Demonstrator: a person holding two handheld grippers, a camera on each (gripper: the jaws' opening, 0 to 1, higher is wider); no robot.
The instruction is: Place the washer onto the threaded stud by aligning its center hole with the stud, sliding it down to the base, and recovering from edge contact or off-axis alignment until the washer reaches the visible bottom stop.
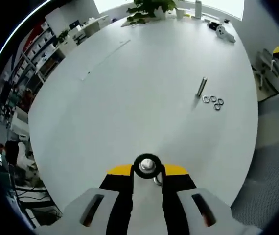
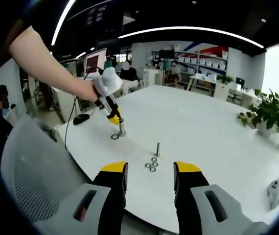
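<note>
Left gripper view: my left gripper (image 1: 147, 182) is clenched around an upright steel threaded stud (image 1: 147, 165), with a steel washer (image 2: 115, 136) lying at its base. Right gripper (image 2: 150, 180) hangs released; I'd keep the stud vertical.

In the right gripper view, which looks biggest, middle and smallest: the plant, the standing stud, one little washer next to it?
1. Plant.
2. Stud.
3. Washer, smallest.
The plant sits farther away yet looks biggest.
</note>
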